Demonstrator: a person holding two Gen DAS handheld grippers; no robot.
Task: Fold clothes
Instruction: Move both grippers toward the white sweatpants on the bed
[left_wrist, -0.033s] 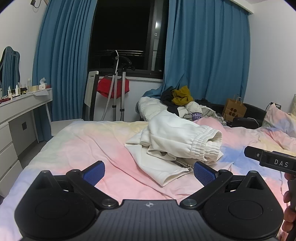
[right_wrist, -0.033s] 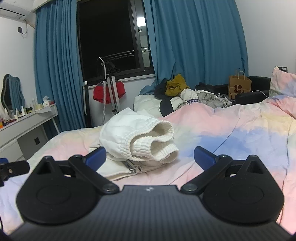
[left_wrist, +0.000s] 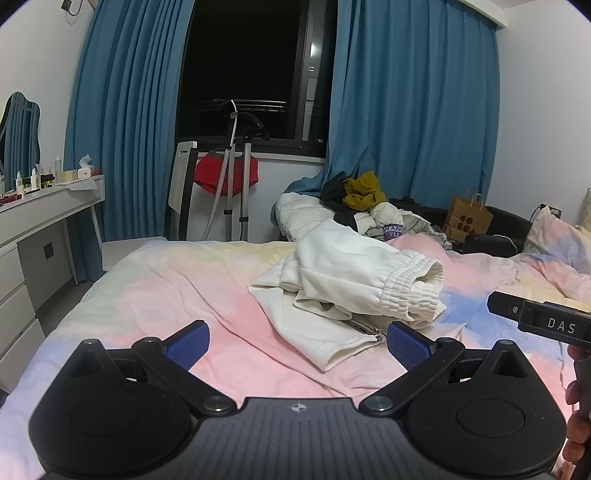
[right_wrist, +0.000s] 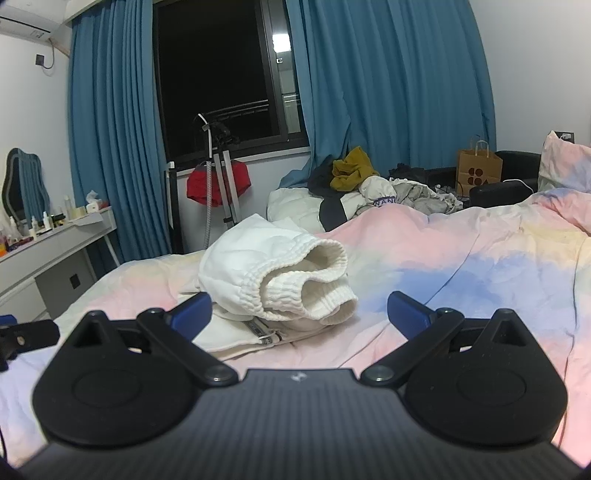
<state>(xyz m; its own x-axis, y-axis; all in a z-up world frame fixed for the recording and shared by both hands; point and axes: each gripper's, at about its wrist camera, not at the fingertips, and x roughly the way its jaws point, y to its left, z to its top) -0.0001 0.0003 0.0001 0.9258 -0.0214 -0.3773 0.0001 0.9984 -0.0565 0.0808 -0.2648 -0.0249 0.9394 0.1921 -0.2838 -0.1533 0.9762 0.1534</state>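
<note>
A crumpled white garment (left_wrist: 354, 284) with a ribbed elastic hem and a zipper lies bunched on the pastel bed cover (left_wrist: 166, 295). It also shows in the right wrist view (right_wrist: 277, 280). My left gripper (left_wrist: 297, 341) is open and empty, just short of the garment's near edge. My right gripper (right_wrist: 299, 314) is open and empty, close in front of the ribbed hem. The right gripper's body (left_wrist: 543, 317) shows at the right edge of the left wrist view.
A pile of other clothes (left_wrist: 365, 206) lies at the bed's far side under blue curtains. A steamer stand with a red item (left_wrist: 229, 177) stands by the window. A white dresser (left_wrist: 33, 229) is at left. A paper bag (left_wrist: 467, 218) and a pillow (left_wrist: 557, 243) are at right.
</note>
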